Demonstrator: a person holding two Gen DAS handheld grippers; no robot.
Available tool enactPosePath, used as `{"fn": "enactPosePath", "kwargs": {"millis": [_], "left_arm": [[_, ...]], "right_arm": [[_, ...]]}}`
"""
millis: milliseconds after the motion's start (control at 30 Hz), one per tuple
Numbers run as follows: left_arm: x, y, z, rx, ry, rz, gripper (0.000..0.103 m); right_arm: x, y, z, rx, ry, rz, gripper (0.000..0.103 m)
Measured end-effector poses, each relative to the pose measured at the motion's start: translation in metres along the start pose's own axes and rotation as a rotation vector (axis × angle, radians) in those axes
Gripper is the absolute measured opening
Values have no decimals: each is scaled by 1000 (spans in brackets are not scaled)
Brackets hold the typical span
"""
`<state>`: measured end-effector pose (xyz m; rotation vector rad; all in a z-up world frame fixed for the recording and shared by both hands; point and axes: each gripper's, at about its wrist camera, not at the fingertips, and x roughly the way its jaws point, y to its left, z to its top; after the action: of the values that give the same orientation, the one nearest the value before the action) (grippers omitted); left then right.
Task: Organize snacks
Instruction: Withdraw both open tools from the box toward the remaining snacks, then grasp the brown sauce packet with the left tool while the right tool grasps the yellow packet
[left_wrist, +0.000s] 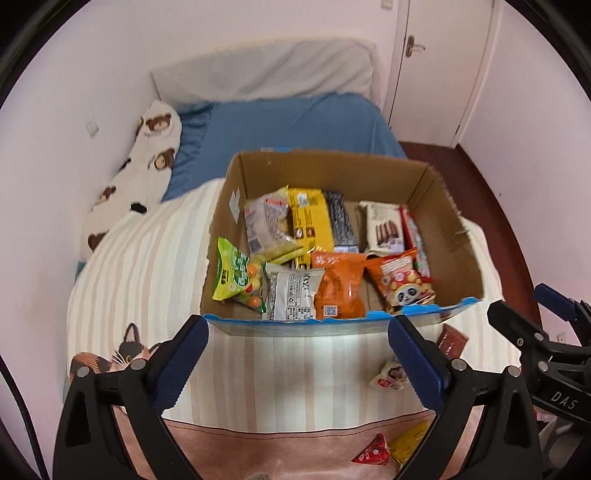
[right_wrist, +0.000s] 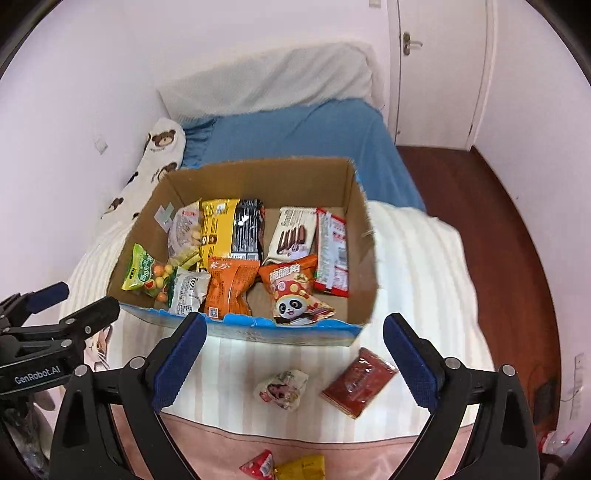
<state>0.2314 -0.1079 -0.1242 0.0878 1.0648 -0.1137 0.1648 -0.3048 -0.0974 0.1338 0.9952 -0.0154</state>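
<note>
Both grippers, left (left_wrist: 297, 354) and right (right_wrist: 293, 350), gape empty; cardboard box (right_wrist: 360, 236) at 12 o'clock holds most snacks; dark red packet (right_wrist: 357, 382), pale wrapped snack (right_wrist: 282, 387), two small packets at 6 o'clock remain out.

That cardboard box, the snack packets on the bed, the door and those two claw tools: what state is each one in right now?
cardboard box: open-topped, holding many packets
dark red packet: outside the box, flat on the bed
white packet: outside the box, on the bed
small red packet: outside the box, nearest the camera
yellow packet: outside the box, beside the small red one
door: closed
left gripper: open, empty
right gripper: open, empty
</note>
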Motion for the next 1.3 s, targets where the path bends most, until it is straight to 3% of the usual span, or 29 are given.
{"fn": "enactPosePath", "kwargs": {"millis": [233,400,533,767,933,1033,1100,1200,1300], "left_arm": [[-35,-8,-16,7,-60,-36,100],[-37,-15,-46,31,-33,-45,100],[-12,-22,-84,68,53,-31,100],[49,-26,-154,103,254,17,100],[71,-27,-178,153,315,71,100],[74,-30,-180,180,316,90,100],[74,-34,-177,201,312,99,100],[71,-47,-162,232,293,94,100],[66,-75,-141,292,254,79,100]], "right_arm": [[-38,-4,-17,14,-43,18,99],[-45,-13,-41,46,1,62,99],[-28,-28,-82,86,112,88,99],[36,-39,-172,83,373,74,99],[80,-31,-217,36,495,49,99],[106,-25,-237,14,549,45,86],[118,-25,-248,5,571,31,70],[117,-35,-251,37,541,37,60],[102,-64,-248,97,492,-23,60]]}}
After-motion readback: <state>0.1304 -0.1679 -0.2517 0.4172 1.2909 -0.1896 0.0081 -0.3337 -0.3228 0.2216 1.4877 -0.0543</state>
